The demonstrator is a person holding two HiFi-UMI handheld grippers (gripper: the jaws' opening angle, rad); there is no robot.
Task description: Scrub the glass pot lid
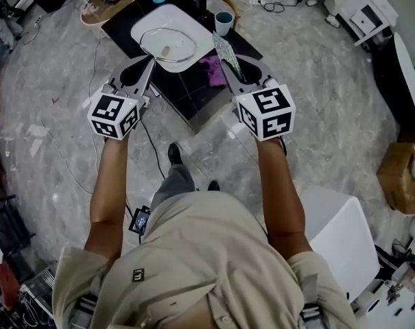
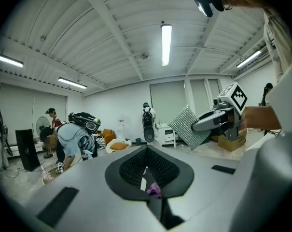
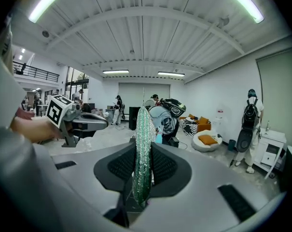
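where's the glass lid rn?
Head view, upper centre: the glass lid lies on the white tray, just ahead of the left tool, with the teal cup to its right.

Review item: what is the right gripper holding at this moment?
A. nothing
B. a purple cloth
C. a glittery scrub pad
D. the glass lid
C: in the right gripper view, the right gripper is shut on a glittery scrub pad standing upright between its jaws, while the lid lies on the tray in the head view.

Both arms reach forward; left hand-held gripper [image 1: 149, 62] closed, right hand-held gripper [image 1: 231, 66] clamps a scrubber [image 1: 223, 49].
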